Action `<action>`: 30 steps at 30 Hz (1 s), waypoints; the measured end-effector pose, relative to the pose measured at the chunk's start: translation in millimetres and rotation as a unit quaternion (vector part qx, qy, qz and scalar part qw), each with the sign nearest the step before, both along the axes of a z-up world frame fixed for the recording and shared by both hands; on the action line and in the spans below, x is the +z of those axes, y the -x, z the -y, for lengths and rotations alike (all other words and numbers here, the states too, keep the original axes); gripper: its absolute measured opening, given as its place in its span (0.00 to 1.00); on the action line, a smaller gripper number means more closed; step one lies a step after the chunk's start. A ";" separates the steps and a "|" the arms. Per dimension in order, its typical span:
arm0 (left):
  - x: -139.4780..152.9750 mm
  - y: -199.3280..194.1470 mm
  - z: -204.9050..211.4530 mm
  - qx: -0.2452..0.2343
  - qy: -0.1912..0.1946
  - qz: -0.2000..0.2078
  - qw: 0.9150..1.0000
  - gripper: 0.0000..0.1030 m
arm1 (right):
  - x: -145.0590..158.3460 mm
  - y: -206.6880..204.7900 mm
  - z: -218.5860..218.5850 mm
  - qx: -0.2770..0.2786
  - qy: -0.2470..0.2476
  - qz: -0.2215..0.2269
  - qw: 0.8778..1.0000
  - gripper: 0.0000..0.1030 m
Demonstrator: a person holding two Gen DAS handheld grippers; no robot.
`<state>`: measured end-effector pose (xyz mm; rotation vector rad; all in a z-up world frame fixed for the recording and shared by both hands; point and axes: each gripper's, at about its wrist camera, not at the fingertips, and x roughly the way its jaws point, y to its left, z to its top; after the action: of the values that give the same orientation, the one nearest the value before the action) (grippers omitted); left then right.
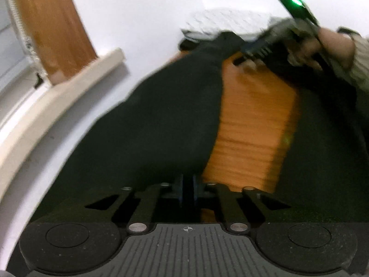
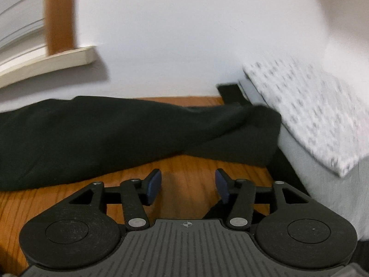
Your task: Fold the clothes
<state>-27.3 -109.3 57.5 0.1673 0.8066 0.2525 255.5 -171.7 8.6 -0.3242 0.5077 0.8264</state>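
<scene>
Black garment (image 2: 96, 129), soft and rumpled: left tongs (image 1: 188, 185) pinch it, right tongs (image 2: 188, 184) gape.

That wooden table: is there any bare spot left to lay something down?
Yes: a bare strip of table runs between the two dark spreads of the black garment, and more in front of it. The far end is crowded by the patterned white cloth.

Even, soft indoor light; white wall (image 2: 173, 46) bright, no glare. Ledge (image 2: 69, 57) casts a soft shadow below. Motion blur throughout, heaviest in left wrist view. Fisheye bends edges; corners vignetted dark.
</scene>
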 end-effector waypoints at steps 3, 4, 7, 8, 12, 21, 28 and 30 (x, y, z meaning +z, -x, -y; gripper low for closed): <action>13.6 2.1 -29.9 0.022 0.025 0.029 0.999 0.07 | 7.0 29.4 -13.6 0.055 0.001 0.019 0.998 0.53; 15.9 2.4 -39.2 0.026 0.034 0.035 0.998 0.07 | 9.5 39.5 -19.2 0.074 0.000 0.021 0.997 0.53; 16.7 1.1 -62.6 0.033 0.062 0.041 0.997 0.07 | 16.7 73.3 -44.8 0.142 0.002 0.039 0.989 0.63; 15.8 -0.3 -68.5 0.032 0.072 0.042 0.996 0.07 | 17.7 85.3 -55.8 0.166 0.011 0.051 0.985 0.65; 10.4 -2.5 -84.2 0.041 0.102 0.045 0.993 0.07 | 16.0 115.0 -93.9 0.216 0.050 0.100 0.970 0.66; 20.0 32.4 -70.4 0.055 0.101 0.074 0.991 0.12 | 27.4 127.2 -142.9 0.260 0.057 0.136 0.954 0.64; 19.9 82.7 -22.0 0.081 -0.009 0.063 0.995 0.63 | 41.0 129.7 -170.0 0.253 0.043 0.147 0.955 0.64; 13.3 90.8 -11.9 0.089 -0.037 0.045 0.994 0.66 | 41.5 126.0 -176.5 0.243 0.041 0.141 0.959 0.64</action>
<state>-118.1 -97.4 70.7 0.1532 0.7237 0.4546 129.6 4.8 50.0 -0.6504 0.1916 1.2131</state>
